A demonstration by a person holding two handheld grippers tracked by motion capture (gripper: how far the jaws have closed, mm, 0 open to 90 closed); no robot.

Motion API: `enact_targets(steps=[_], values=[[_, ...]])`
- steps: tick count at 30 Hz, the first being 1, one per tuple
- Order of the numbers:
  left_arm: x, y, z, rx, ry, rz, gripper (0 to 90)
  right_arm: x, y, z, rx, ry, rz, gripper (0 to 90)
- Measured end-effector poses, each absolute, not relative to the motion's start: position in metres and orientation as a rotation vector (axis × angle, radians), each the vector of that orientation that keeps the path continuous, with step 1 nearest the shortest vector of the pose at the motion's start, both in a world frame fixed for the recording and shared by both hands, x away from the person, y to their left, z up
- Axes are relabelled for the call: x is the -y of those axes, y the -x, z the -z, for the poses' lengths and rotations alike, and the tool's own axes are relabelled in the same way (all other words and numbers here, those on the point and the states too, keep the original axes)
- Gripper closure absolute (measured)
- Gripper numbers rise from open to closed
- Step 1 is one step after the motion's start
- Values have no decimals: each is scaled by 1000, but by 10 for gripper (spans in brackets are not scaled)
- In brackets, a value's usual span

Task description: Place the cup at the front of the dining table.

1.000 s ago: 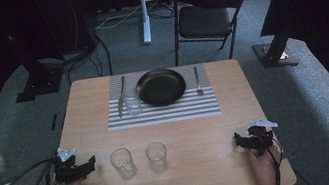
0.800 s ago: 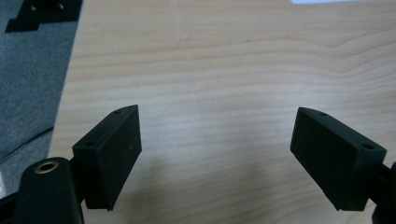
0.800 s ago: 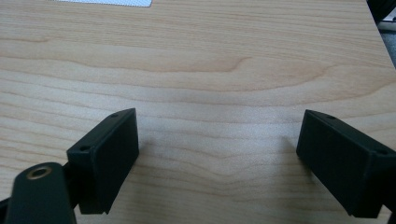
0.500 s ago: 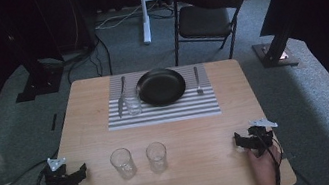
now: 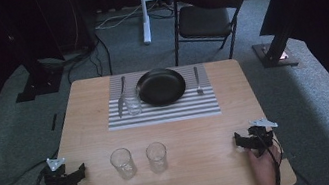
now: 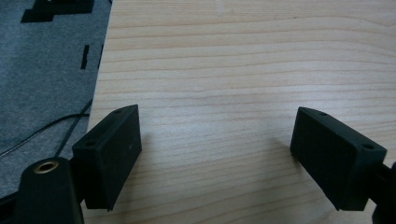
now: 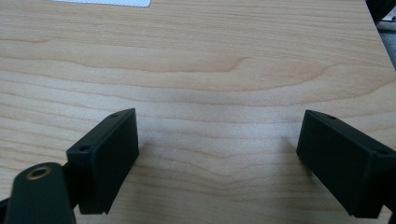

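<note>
Left claw [image 5: 80, 171] parked released at lower left worktop [image 5: 199, 132] edge, right claw [image 5: 238, 140] released at lower right, both empty. Two empty glasses [image 5: 122, 163] upright between, lower centre, nearest and likely next for grasping.

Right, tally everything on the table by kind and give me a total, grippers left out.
Clear drinking glasses: 3
Black plate: 1
Table knife: 1
Fork: 1
Striped placemat: 1
Total: 7
</note>
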State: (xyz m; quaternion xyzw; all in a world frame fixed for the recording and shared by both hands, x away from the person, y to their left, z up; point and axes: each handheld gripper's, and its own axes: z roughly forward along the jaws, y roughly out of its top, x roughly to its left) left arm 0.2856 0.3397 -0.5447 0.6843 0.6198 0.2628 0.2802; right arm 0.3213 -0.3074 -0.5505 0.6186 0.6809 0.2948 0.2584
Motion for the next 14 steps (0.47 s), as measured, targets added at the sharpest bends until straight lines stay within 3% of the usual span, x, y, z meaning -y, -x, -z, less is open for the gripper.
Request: enact_targets(steps=[14], values=[[-339,-287,545,-1647,-1841,-700,170,307,-321,550,-1845,-1678,-799,123]])
